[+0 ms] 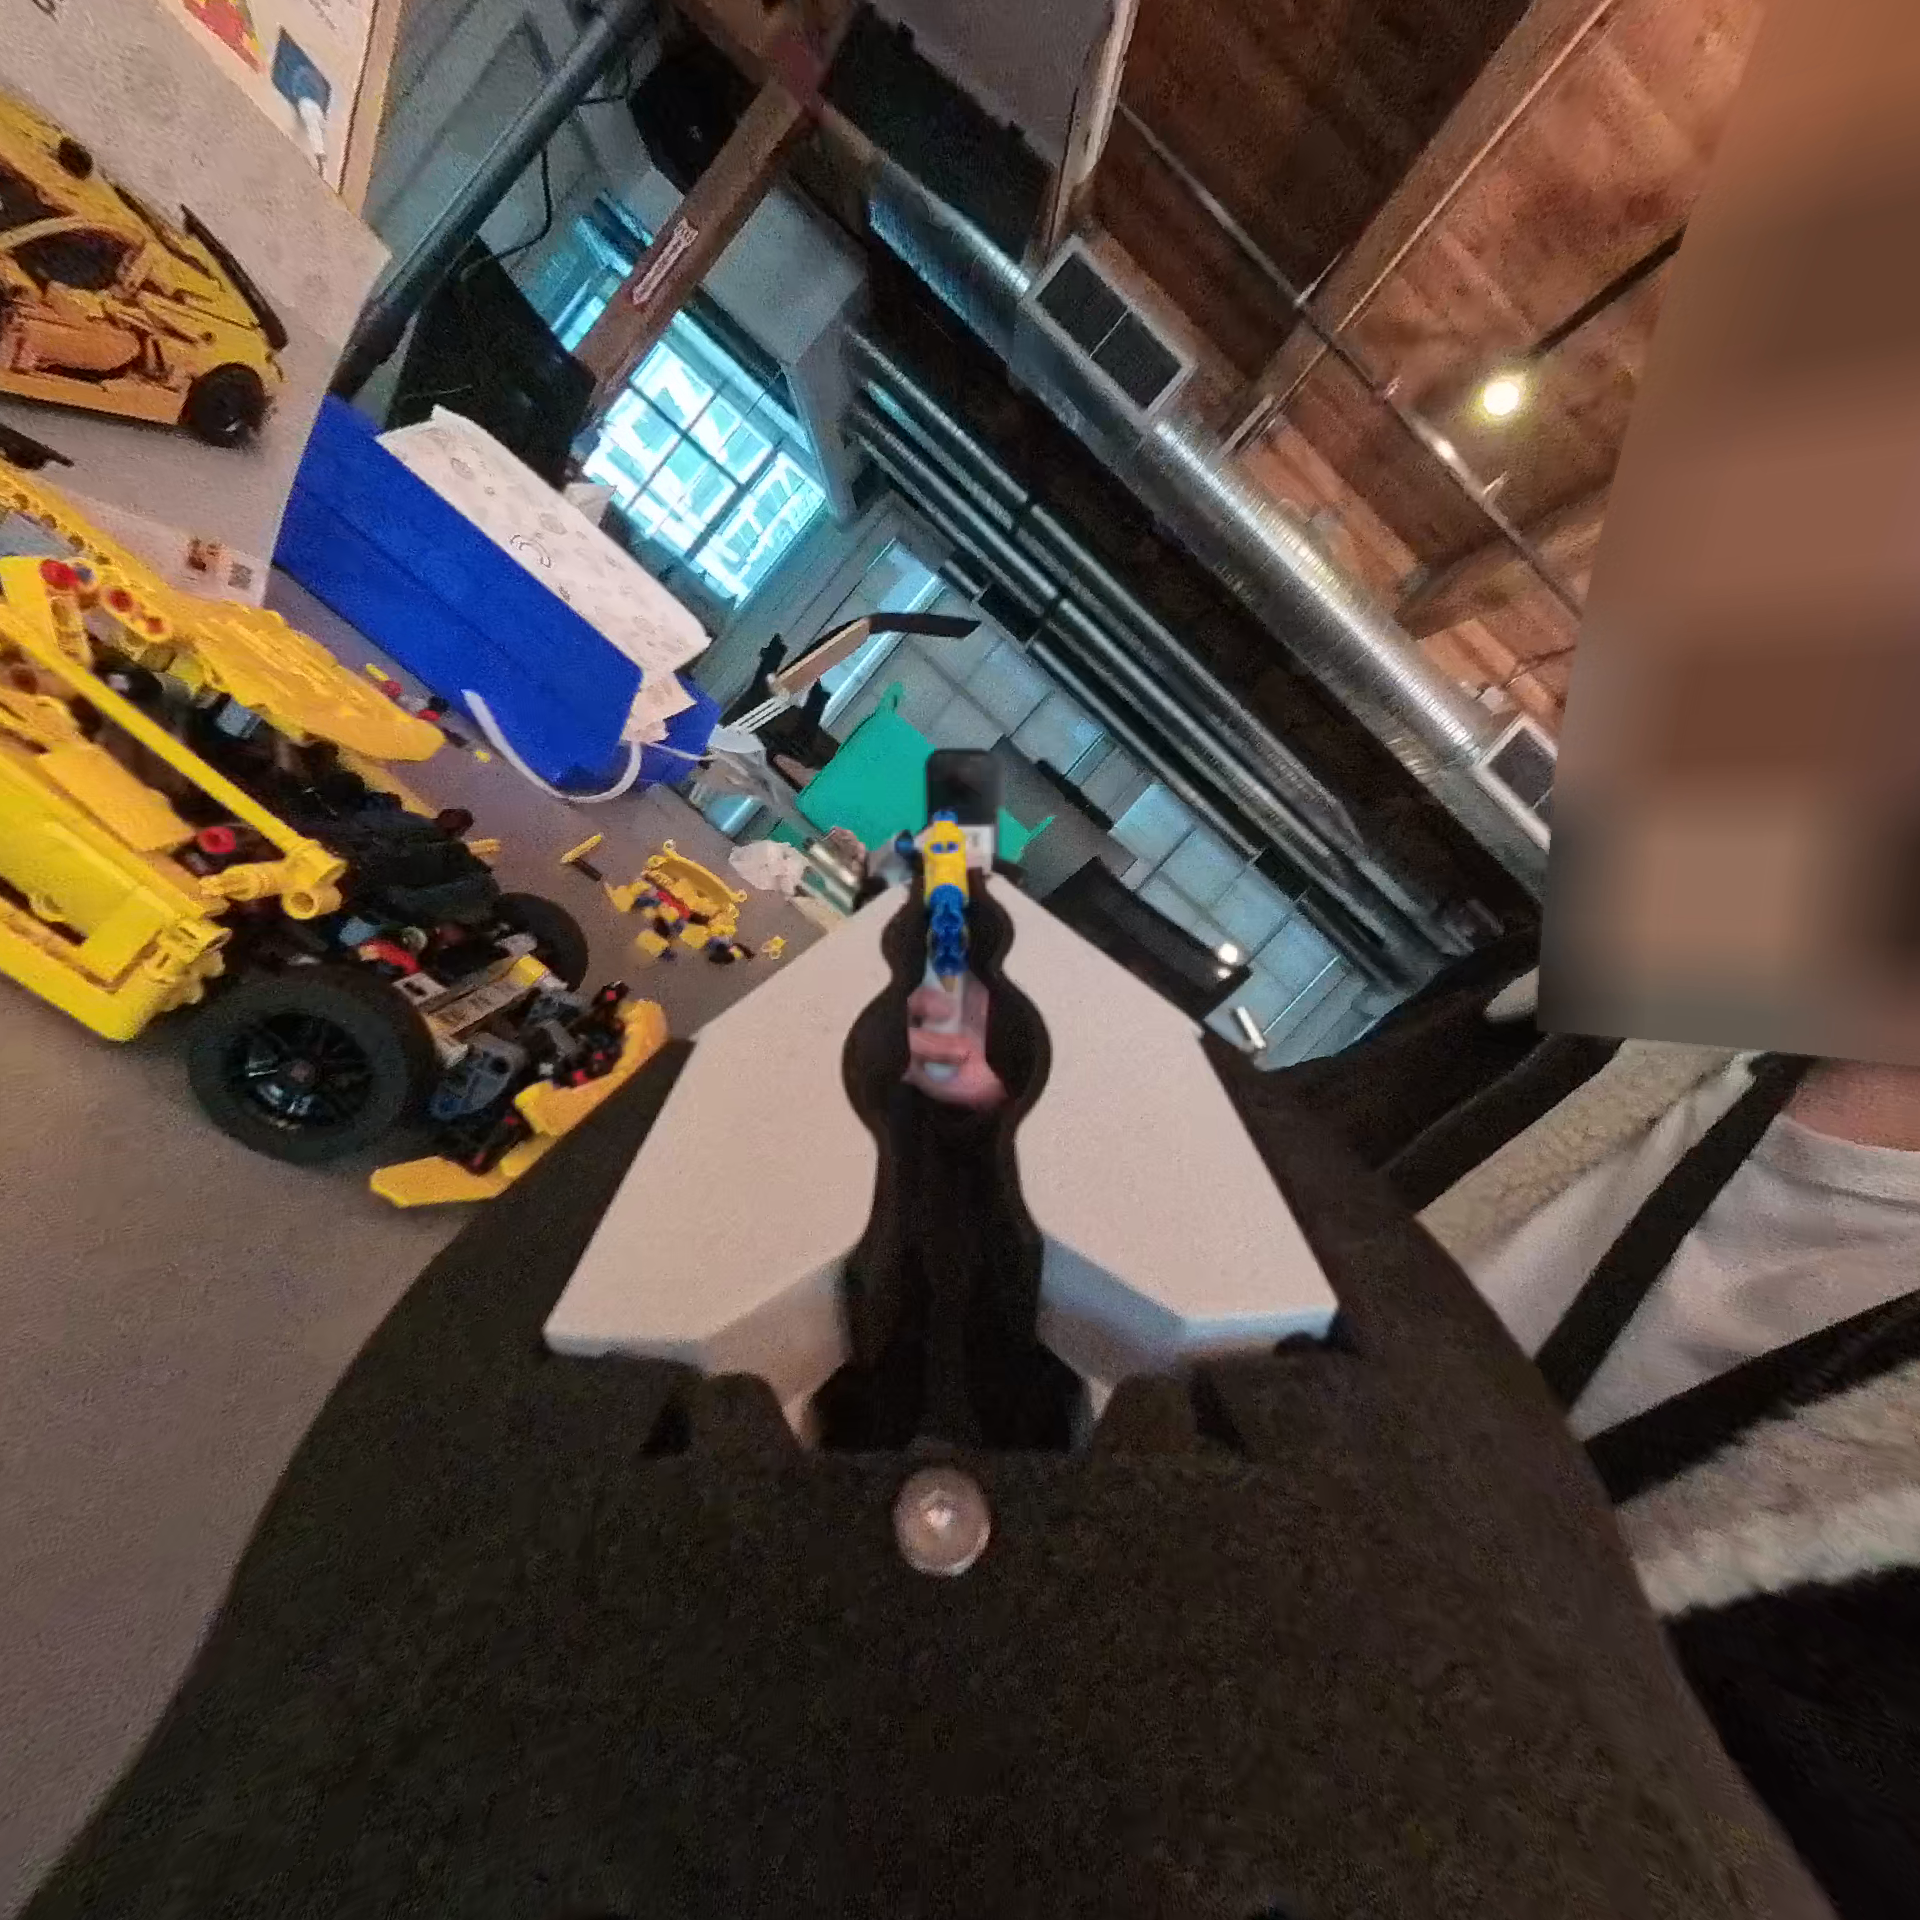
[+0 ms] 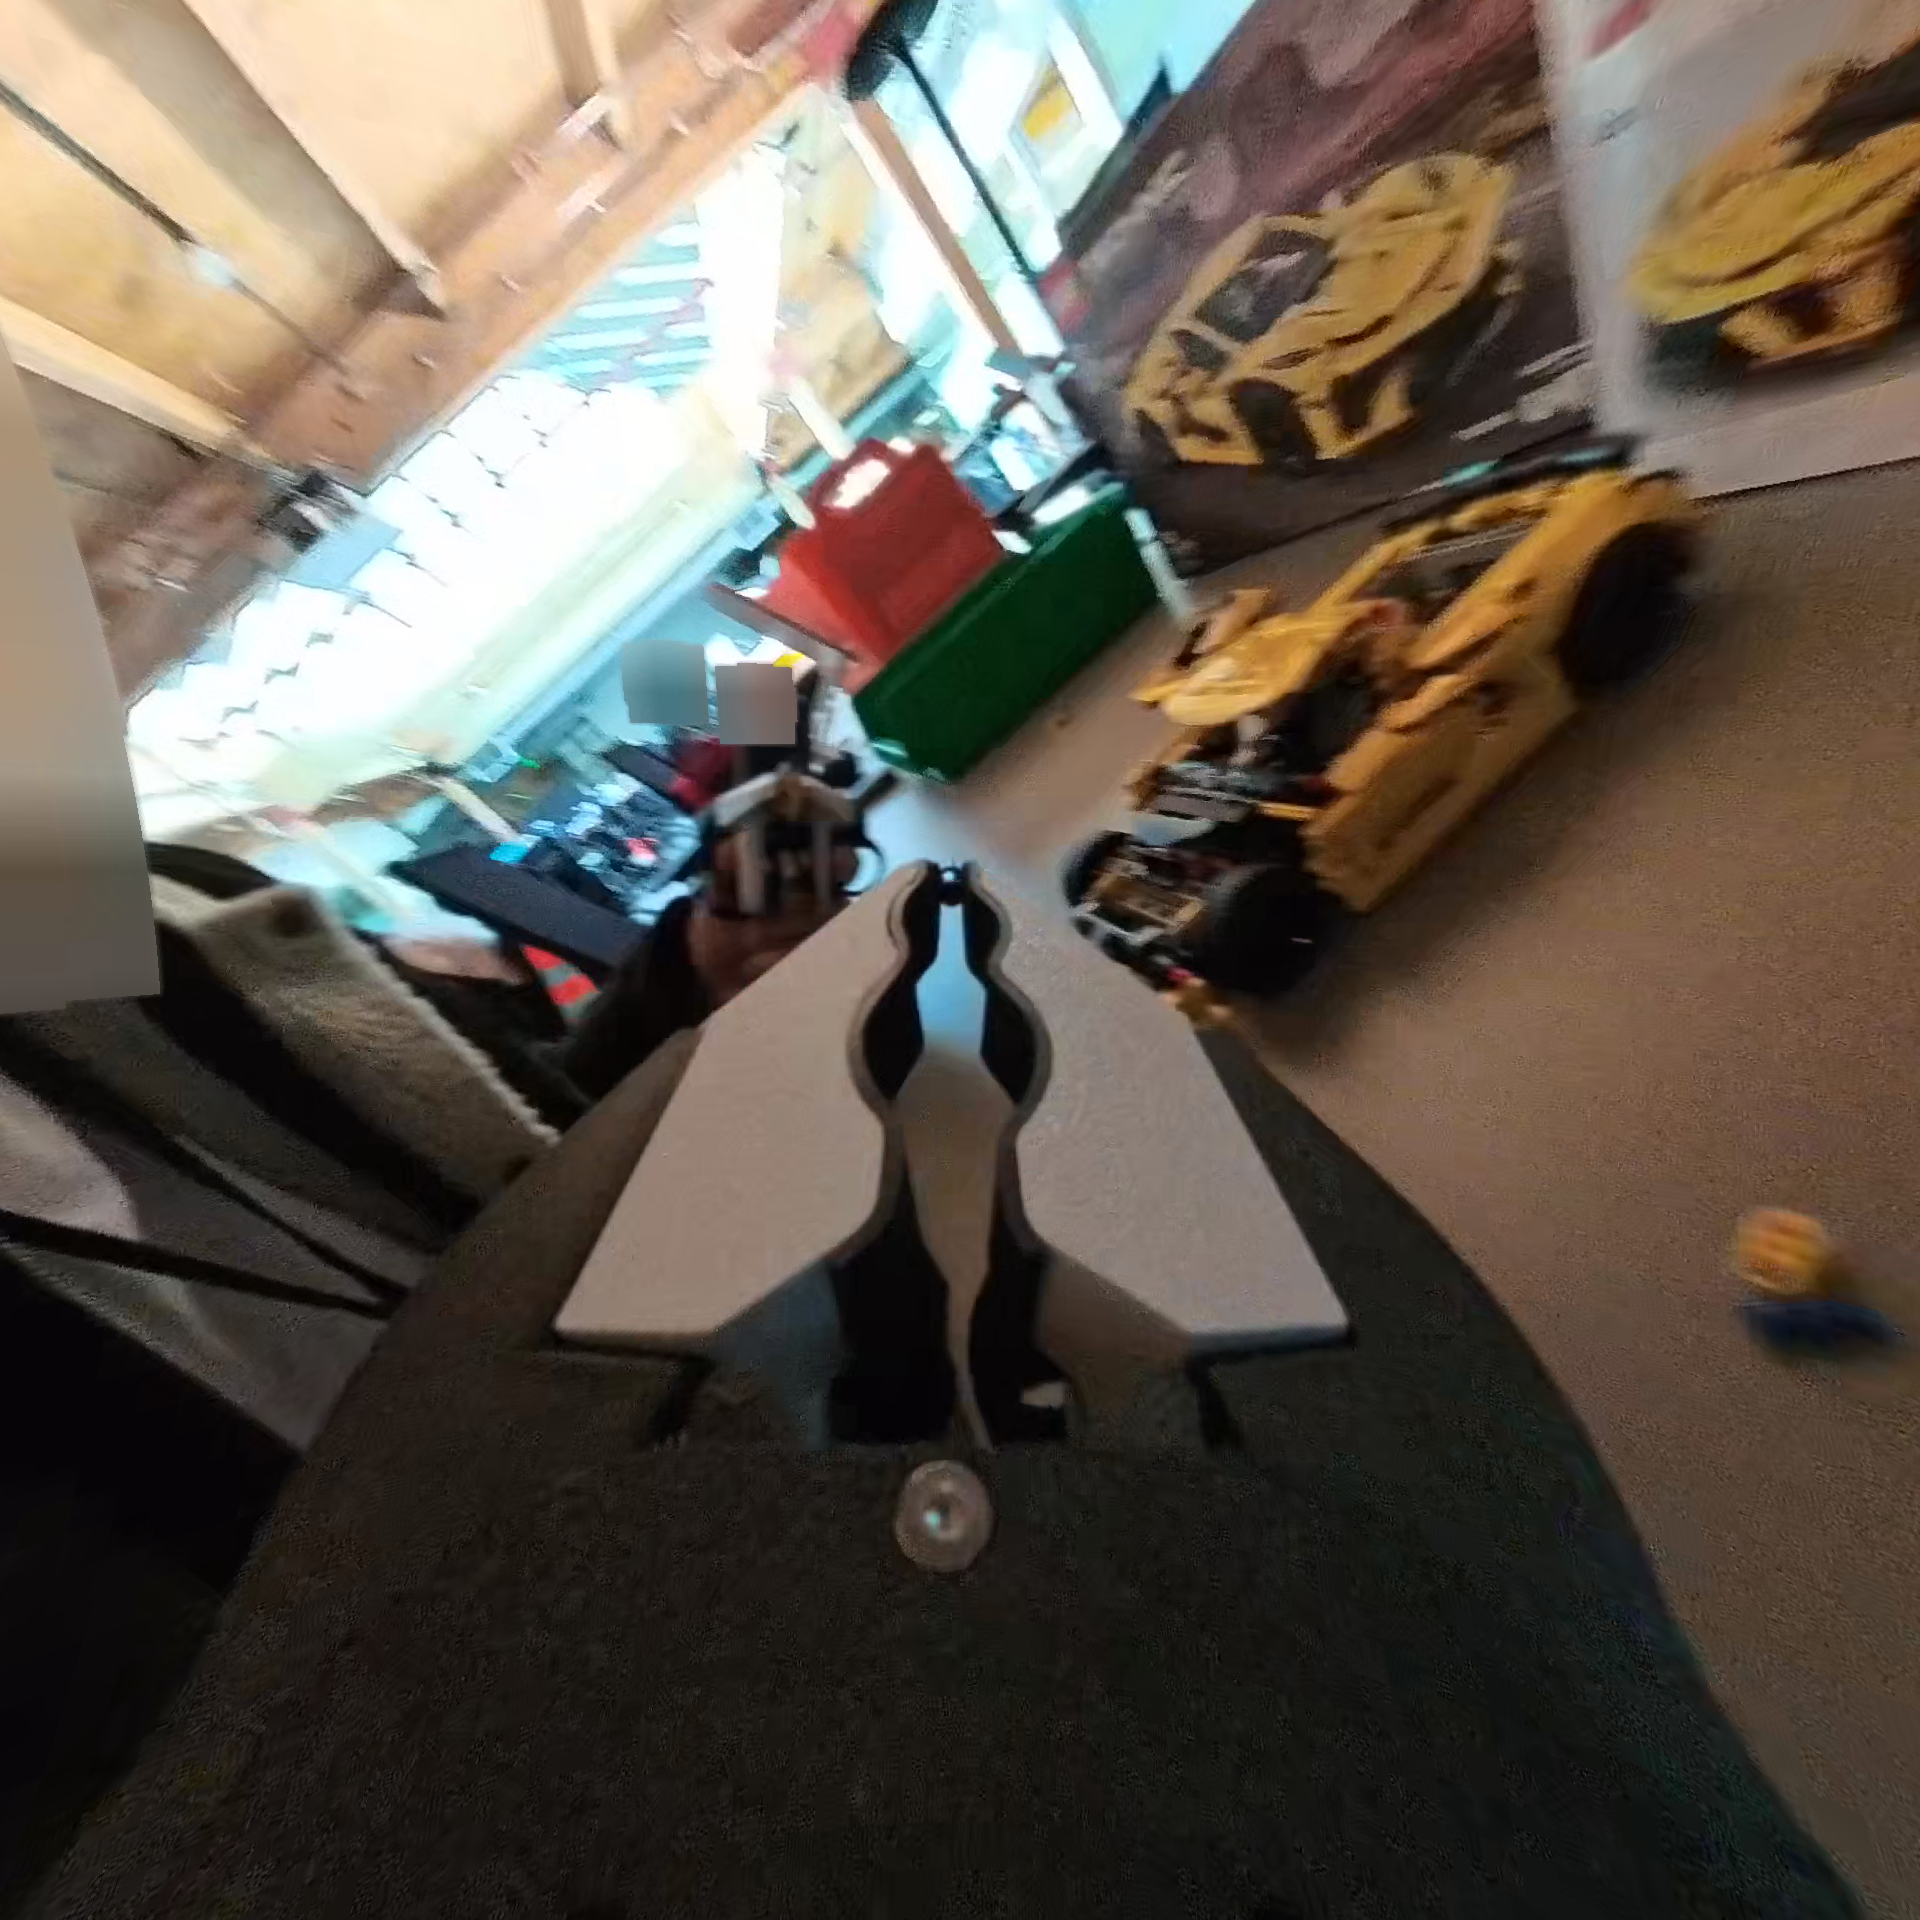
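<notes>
My left gripper [image 1: 943, 914] is shut on a slim yellow and blue brick assembly [image 1: 943, 883] that sticks out past its white fingertips, held up in the air. Straight behind it are the black camera body of the other gripper [image 1: 958, 781] and the hand holding it [image 1: 951, 1060]. My right gripper [image 2: 951, 883] is shut on a tiny black piece [image 2: 951, 878] at its tips, also in the air. The left gripper [image 2: 784, 831] shows farther off in the right wrist view, facing this one. The right wrist view is blurred.
A large, partly built yellow brick car [image 1: 260, 883] [image 2: 1403, 748] stands on the grey table [image 1: 125, 1299]. Loose yellow pieces [image 1: 681, 904] lie beside it, with a yellow and blue piece [image 2: 1797, 1278] nearer. A blue bin [image 1: 457, 613], green bin [image 2: 1008, 644], red bin [image 2: 883, 551] and car-picture box [image 2: 1330, 312] stand behind.
</notes>
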Motion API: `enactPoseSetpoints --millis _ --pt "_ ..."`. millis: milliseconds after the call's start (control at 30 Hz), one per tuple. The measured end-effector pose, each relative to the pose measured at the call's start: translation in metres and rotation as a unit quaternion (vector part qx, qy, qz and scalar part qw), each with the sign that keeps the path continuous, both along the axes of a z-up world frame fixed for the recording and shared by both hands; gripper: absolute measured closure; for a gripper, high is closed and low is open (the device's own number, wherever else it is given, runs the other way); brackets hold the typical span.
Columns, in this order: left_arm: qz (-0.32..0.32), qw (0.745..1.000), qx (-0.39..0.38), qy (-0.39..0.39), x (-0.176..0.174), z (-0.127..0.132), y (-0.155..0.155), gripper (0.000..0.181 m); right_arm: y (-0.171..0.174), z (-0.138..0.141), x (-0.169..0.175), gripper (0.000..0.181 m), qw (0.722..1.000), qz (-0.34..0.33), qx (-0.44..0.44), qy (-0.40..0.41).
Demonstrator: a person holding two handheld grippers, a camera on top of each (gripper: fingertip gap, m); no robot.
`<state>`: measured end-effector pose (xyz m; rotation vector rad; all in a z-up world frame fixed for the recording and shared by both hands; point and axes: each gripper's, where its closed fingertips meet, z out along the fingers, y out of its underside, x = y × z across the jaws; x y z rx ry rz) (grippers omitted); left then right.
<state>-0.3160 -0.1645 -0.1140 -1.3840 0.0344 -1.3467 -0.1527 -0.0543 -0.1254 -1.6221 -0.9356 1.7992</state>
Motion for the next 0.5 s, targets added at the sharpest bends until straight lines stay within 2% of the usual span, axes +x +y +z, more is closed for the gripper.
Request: enactPoseSetpoints --millis 33,67,133,167,200,233,300,367,433,500 --pt "-0.005 1.000 -0.008 0.027 0.009 -0.006 0.002 0.174 0.021 -0.011 0.014 0.179 0.997 -0.040 0.034 -0.053" --pt "-0.020 0.998 -0.014 0.049 0.019 -0.011 0.003 0.175 0.048 -0.034 0.030 0.178 0.983 -0.092 0.075 -0.143" --pt "-0.055 0.996 -0.019 0.069 0.036 -0.016 0.000 0.175 0.106 -0.081 0.076 0.177 0.912 -0.202 0.158 -0.322" --pt "-0.062 0.995 -0.020 0.074 0.040 -0.017 0.000 0.175 0.124 -0.095 0.093 0.178 0.880 -0.228 0.177 -0.376" --pt "-0.064 0.995 -0.021 0.077 0.042 -0.017 0.000 0.175 0.132 -0.106 0.102 0.177 0.865 -0.233 0.176 -0.407" --pt "-0.064 0.995 -0.025 0.078 0.043 -0.019 0.001 0.175 0.135 -0.115 0.106 0.177 0.860 -0.233 0.166 -0.422" --pt "-0.065 0.995 -0.036 0.069 0.042 -0.021 0.002 0.175 0.138 -0.121 0.105 0.173 0.867 -0.239 0.151 -0.410" --pt "-0.064 0.995 -0.041 0.058 0.040 -0.020 0.003 0.175 0.141 -0.121 0.108 0.160 0.866 -0.249 0.152 -0.405" --pt "-0.063 0.995 -0.037 0.067 0.041 -0.020 0.002 0.175 0.143 -0.107 0.111 0.158 0.869 -0.264 0.162 -0.385" --pt "-0.056 0.993 -0.023 0.100 0.047 -0.021 0.001 0.175 0.136 -0.084 0.106 0.160 0.888 -0.272 0.154 -0.337"
